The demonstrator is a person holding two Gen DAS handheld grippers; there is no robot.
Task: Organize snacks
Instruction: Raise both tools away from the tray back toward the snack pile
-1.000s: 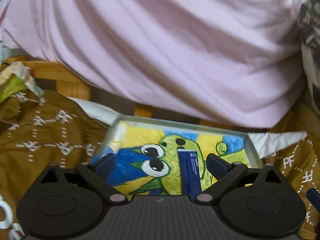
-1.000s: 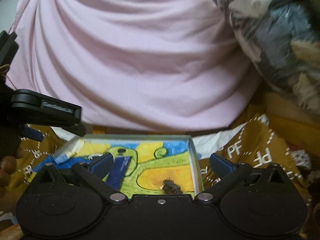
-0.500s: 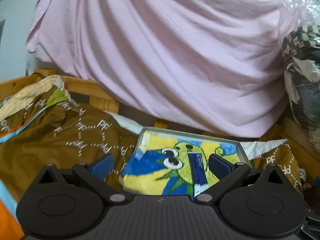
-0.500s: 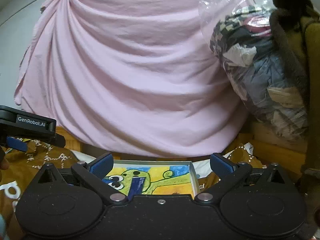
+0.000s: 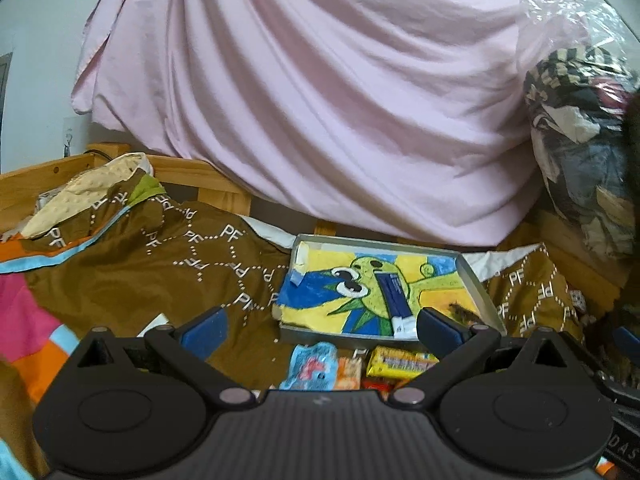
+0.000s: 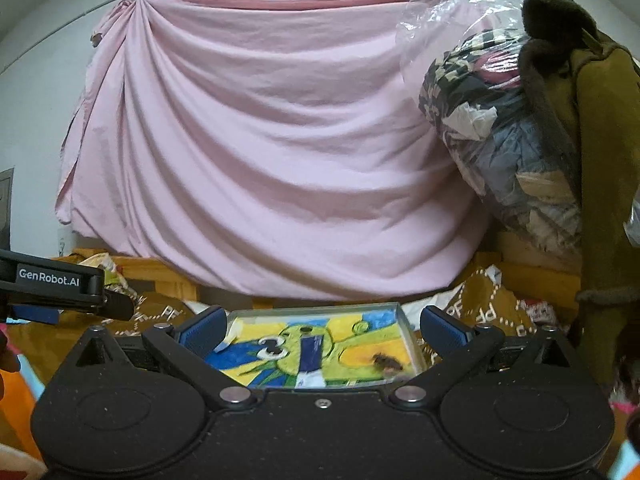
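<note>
On the bed's brown blanket [image 5: 132, 280], the left tongs [image 5: 320, 326] gape wide, holding nothing. Loose snack packets [image 5: 360, 366] lie just below the shallow tray [image 5: 478, 284], where a blue bar [image 5: 394, 294] rests on the cartoon picture. The right tongs [image 6: 322, 330] stand equally wide and empty.

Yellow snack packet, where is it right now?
In the left wrist view the yellow snack packet lies on the brown blanket, just in front of the tray, right of the orange packet and light blue packet.
</note>
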